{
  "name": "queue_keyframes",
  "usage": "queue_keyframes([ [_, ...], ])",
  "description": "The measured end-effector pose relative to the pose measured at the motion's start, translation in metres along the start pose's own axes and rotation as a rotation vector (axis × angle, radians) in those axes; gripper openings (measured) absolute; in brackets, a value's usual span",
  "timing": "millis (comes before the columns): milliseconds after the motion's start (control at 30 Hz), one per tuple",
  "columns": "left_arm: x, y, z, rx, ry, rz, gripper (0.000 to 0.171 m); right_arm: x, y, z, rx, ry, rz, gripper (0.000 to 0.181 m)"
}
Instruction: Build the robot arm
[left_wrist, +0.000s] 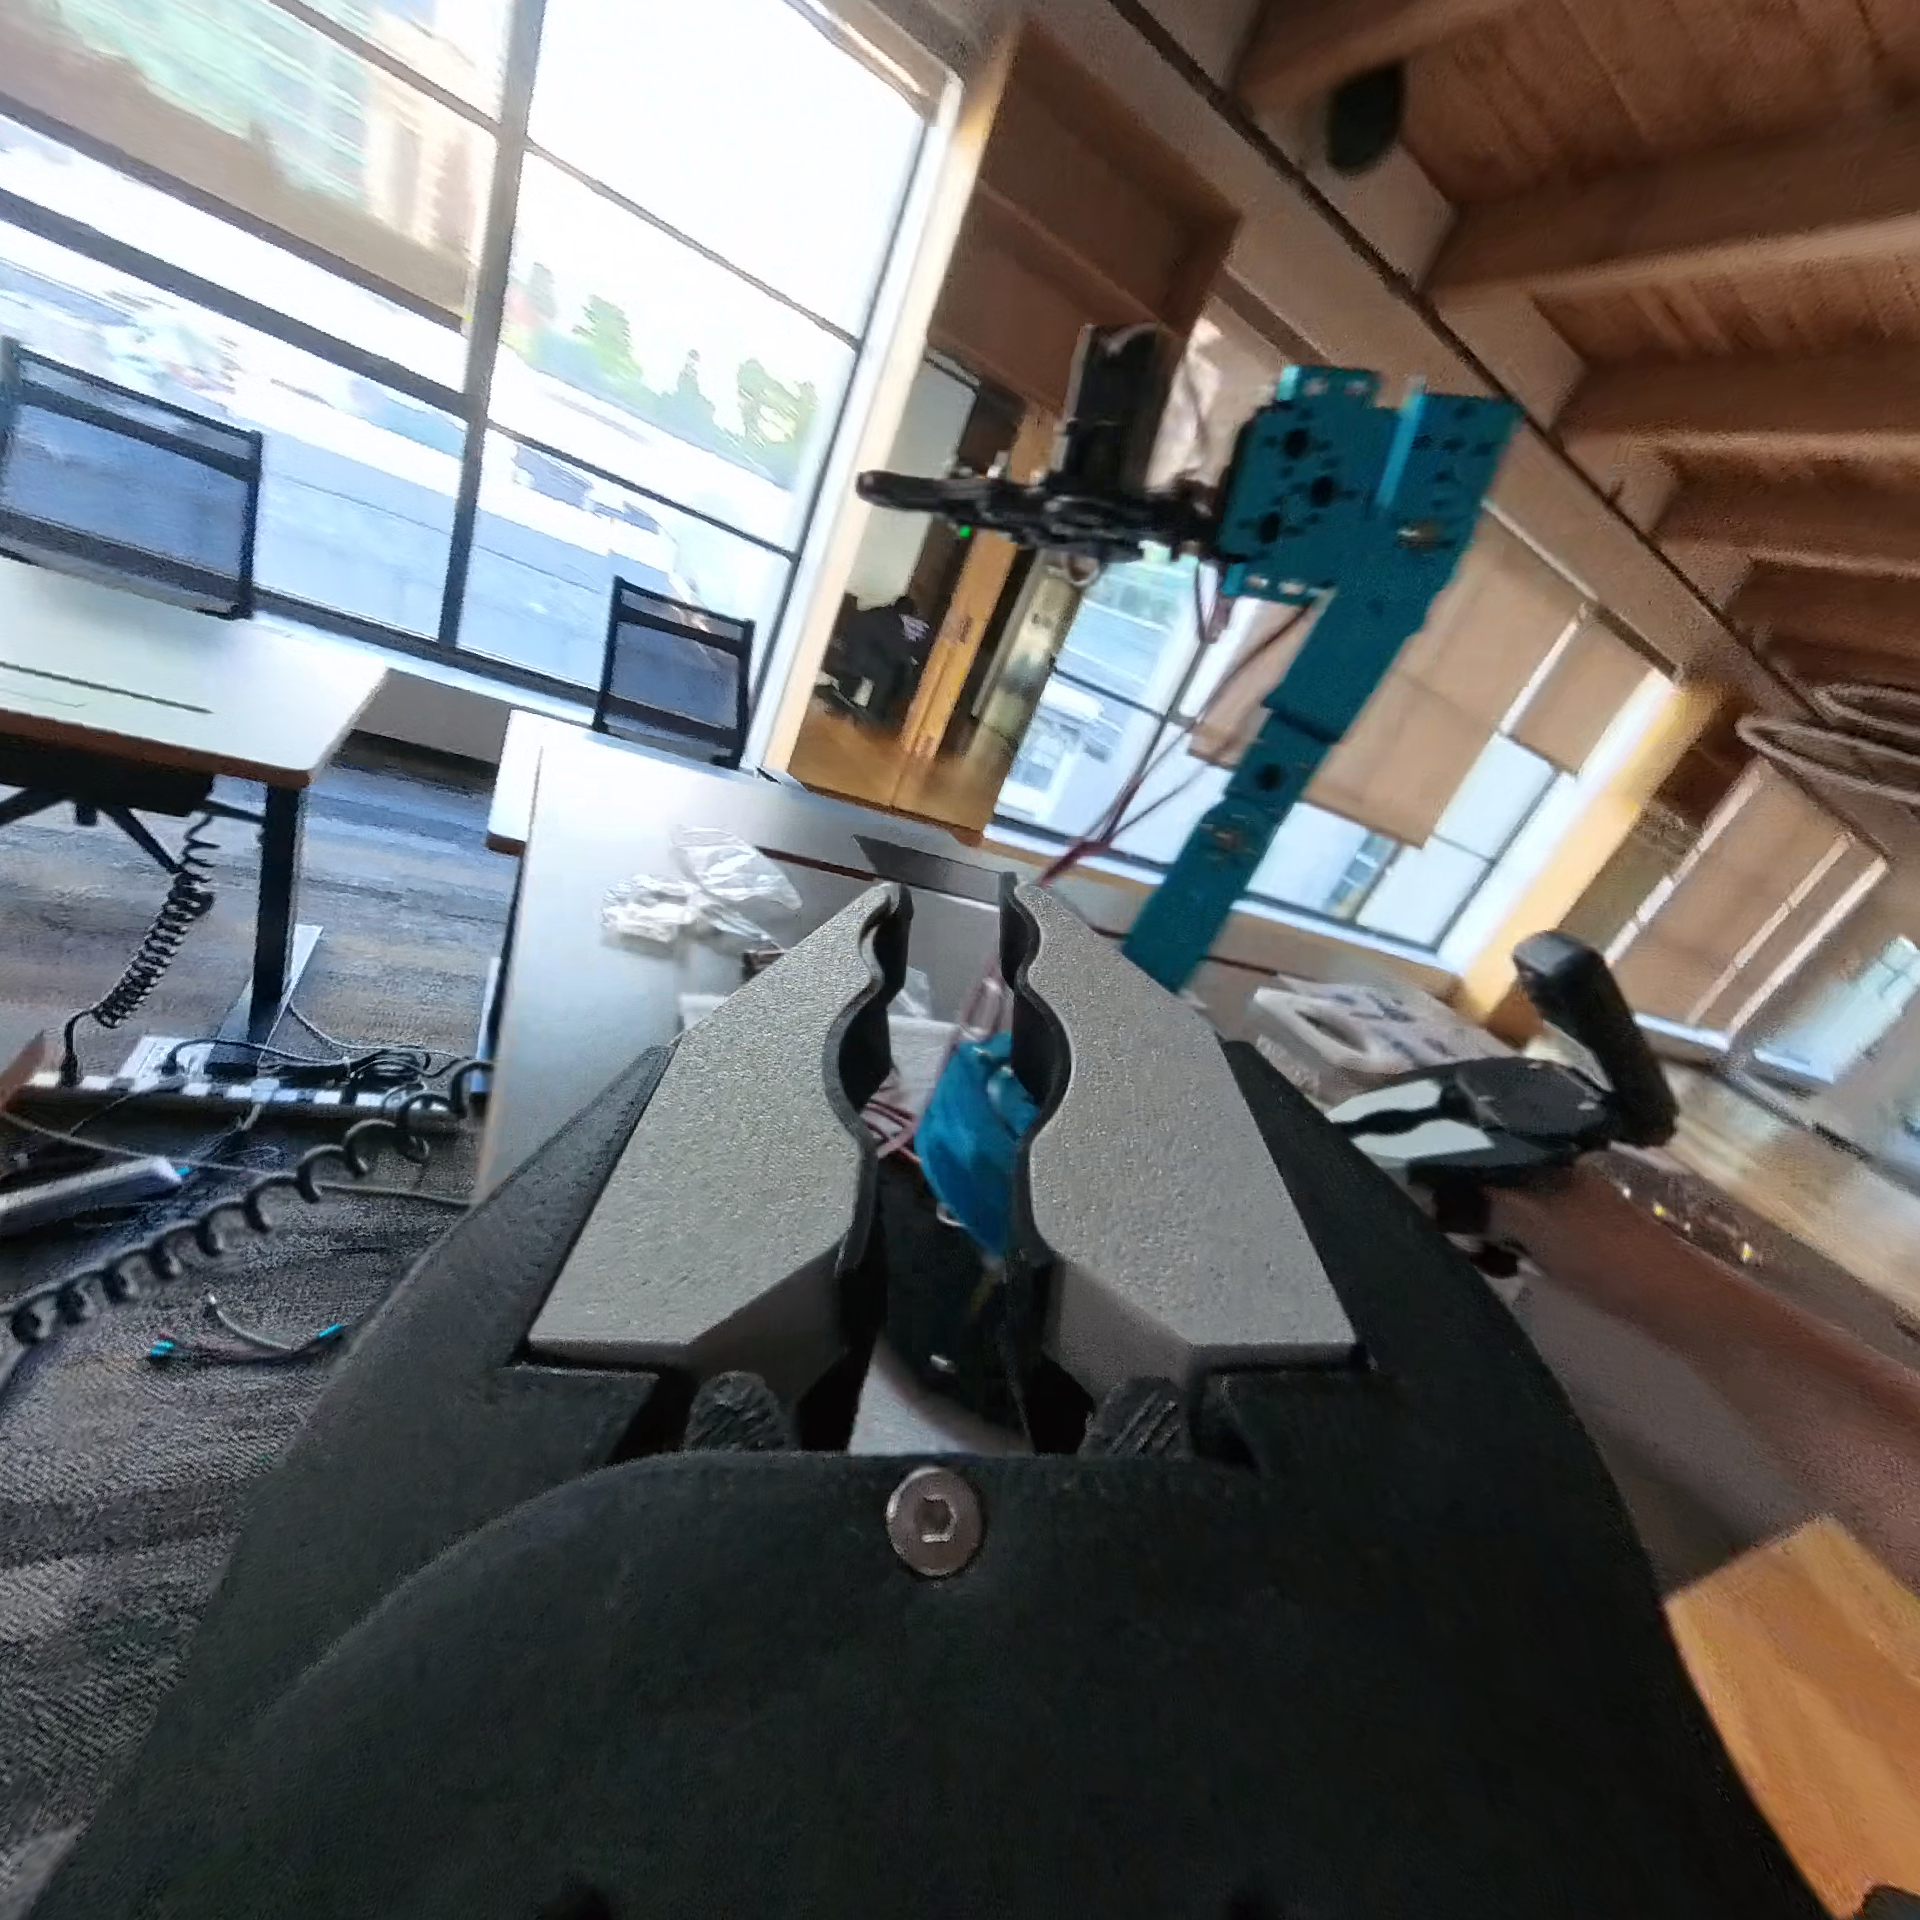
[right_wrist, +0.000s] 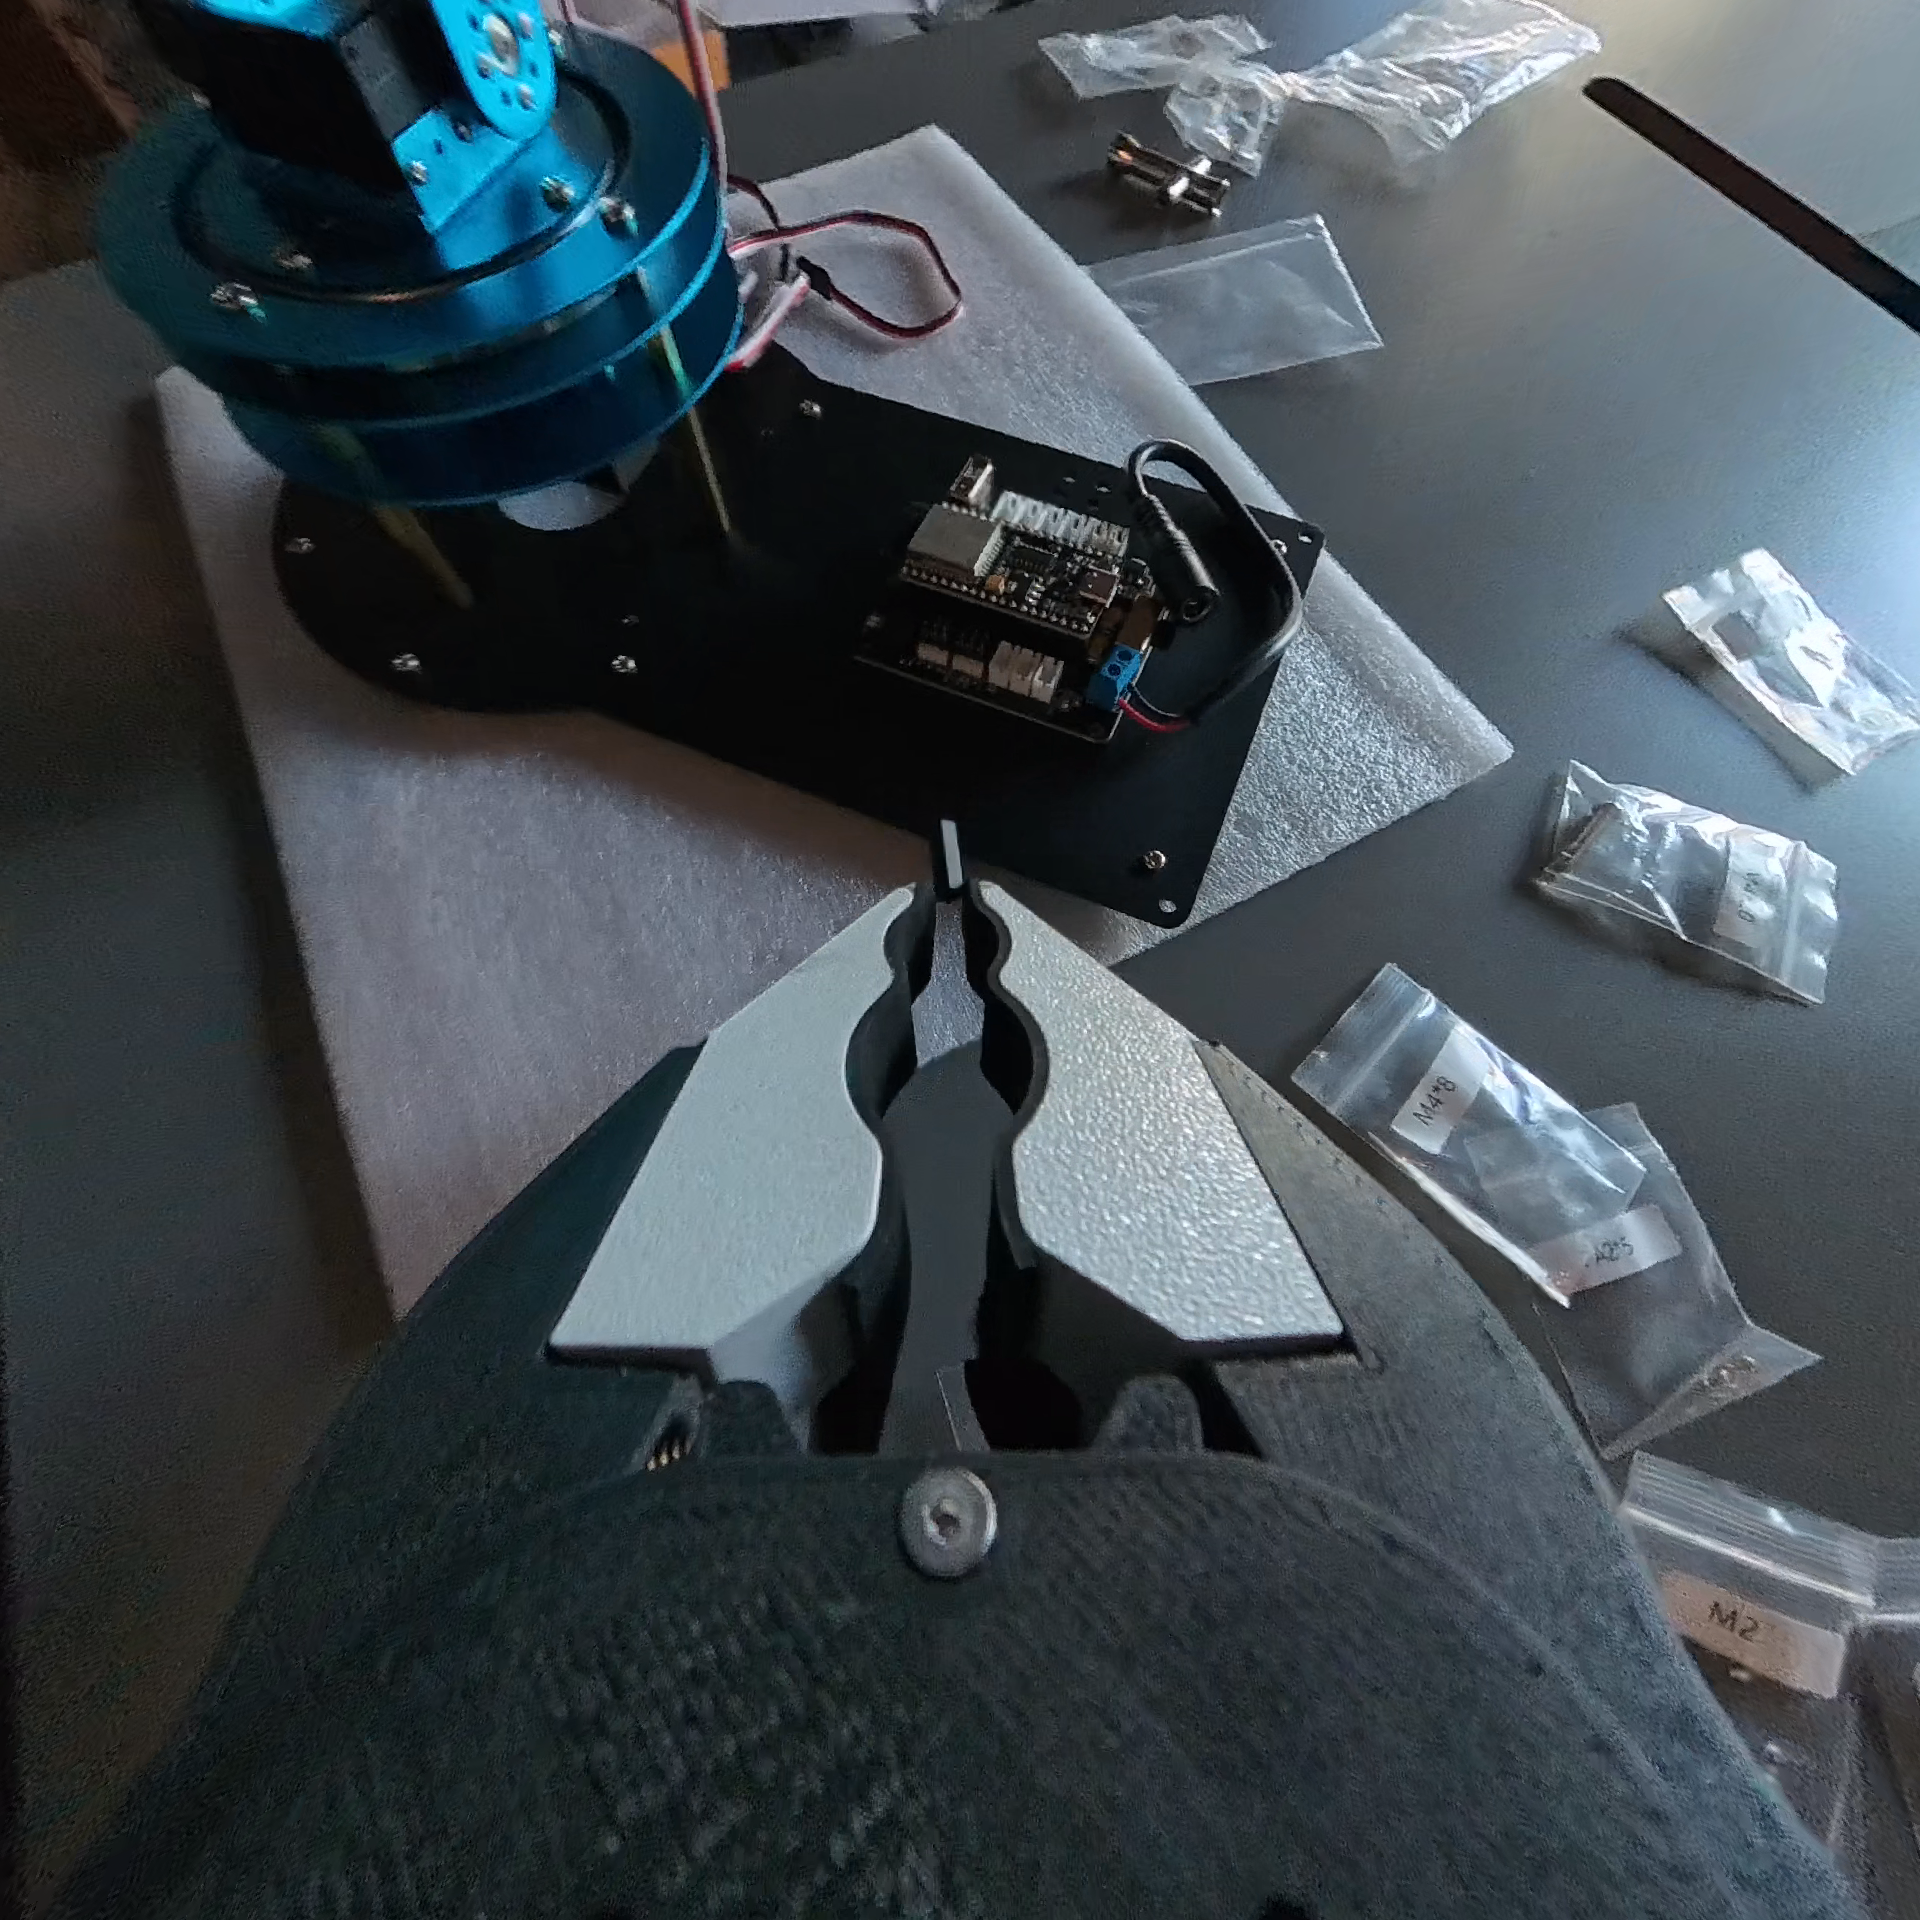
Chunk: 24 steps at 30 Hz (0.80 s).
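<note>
A small blue metal robot arm (left_wrist: 1299, 644) with a black claw (left_wrist: 1039, 499) stands on the dark table. Its round blue base (right_wrist: 416, 281) sits on a black baseplate (right_wrist: 727, 717) that also carries a circuit board (right_wrist: 1018, 613). The plate lies on a white foam sheet (right_wrist: 520, 883). My left gripper (left_wrist: 956, 904) is narrowly open and empty, raised and pointing at the arm's lower part. My right gripper (right_wrist: 945, 899) is shut on a thin black tool with a white tip (right_wrist: 948, 857), just above the plate's near edge. The right gripper also shows in the left wrist view (left_wrist: 1455, 1122).
Several small plastic bags of hardware (right_wrist: 1683, 883) lie on the table (right_wrist: 1558, 468) to the right, with metal standoffs (right_wrist: 1169, 171) farther back. Red and white wires (right_wrist: 883, 270) trail from the base. A power strip and coiled cables (left_wrist: 208, 1081) lie on the carpet at left. Some 35 cm of space lies between my two pairs of fingers.
</note>
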<state>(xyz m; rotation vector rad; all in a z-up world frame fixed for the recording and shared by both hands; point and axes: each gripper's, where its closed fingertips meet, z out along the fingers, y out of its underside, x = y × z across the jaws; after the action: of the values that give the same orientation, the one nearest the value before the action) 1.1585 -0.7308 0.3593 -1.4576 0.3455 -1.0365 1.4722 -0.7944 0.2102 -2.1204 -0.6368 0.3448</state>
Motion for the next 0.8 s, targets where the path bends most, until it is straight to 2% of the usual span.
queue_keyframes([
  [67,0.03,0.015,-0.01,-0.023,-0.021,0.004,0.014,-0.002,-0.006,-0.009,0.032,-0.062,0.002,0.004],
  [167,0.086,0.04,-0.006,-0.122,0.02,0.031,0.012,0.002,-0.011,-0.022,0.068,-0.101,-0.043,0.004],
  [267,0.143,0.075,0.012,-0.245,0.142,0.015,0.012,0.005,-0.02,-0.029,0.159,-0.147,-0.073,0.004],
  [367,0.181,0.12,0.04,-0.347,0.246,-0.009,0.01,0.007,-0.023,-0.029,0.209,-0.18,-0.076,0.004],
  [500,0.208,0.172,0.082,-0.451,0.329,-0.045,0.008,0.016,-0.02,-0.022,0.181,-0.161,-0.148,0.004],
  [667,0.205,0.206,0.12,-0.5,0.23,0.045,0.008,0.041,-0.011,-0.005,0.031,0.002,-0.231,0.004],
  [800,0.202,0.224,0.134,-0.509,0.134,0.087,0.007,0.036,-0.013,-0.003,0.019,-0.026,-0.325,0.004],
])
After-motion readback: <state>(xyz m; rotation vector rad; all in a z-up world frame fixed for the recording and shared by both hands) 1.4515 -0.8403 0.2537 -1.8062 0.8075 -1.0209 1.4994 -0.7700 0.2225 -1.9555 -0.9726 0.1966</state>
